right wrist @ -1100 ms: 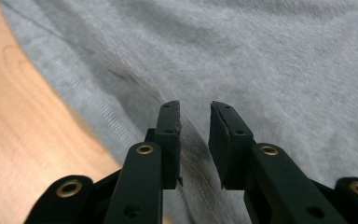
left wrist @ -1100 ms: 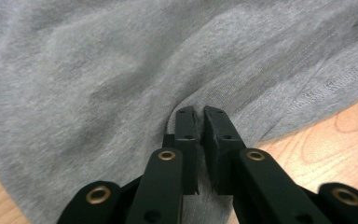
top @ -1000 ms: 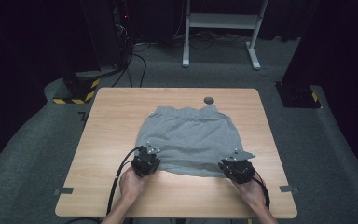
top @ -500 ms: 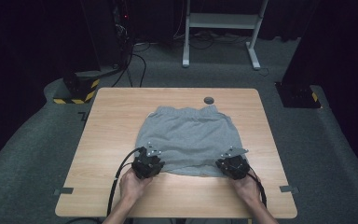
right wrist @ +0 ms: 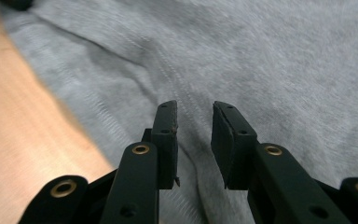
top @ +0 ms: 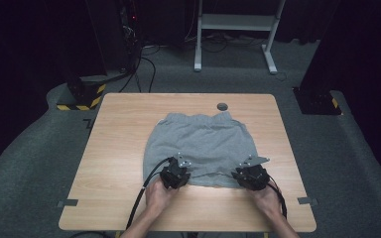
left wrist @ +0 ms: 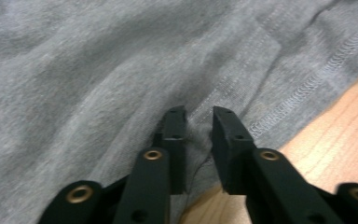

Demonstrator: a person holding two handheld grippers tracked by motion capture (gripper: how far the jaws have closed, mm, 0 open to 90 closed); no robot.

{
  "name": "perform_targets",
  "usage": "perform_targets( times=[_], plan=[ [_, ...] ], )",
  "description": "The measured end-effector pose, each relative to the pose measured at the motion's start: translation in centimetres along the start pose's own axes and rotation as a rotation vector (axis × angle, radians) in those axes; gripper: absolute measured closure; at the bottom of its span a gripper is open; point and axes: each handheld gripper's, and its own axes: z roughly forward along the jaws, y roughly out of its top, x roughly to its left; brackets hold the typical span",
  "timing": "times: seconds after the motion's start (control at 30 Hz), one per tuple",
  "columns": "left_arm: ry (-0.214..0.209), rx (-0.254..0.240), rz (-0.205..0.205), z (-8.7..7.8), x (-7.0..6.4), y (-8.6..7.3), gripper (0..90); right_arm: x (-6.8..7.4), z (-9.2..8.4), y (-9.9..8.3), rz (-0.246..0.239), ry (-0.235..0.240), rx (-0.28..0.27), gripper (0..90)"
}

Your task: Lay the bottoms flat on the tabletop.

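A light wooden table [top: 129,148] is set on grey carpet [top: 30,163]. Behind it, a white metal frame [top: 238,22] and black cables [top: 144,64] are seen against darkness; yellow-black striped blocks [top: 87,94] are placed beside the table.

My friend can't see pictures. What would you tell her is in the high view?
Grey shorts lie flat on a wooden table. A person's hands hold the left claw and the right claw at the shorts' near edge. Beyond the table the room is dark, with cables on the floor.
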Motion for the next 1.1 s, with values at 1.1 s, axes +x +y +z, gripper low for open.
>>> perform_targets(
  times=[1.1],
  plan=[
    [-0.045,0.004,-0.02,-0.5,0.9,0.1,87.8,-1.3,0.5,-1.0,-0.03,-0.014,0.046,88.5]
  ],
)
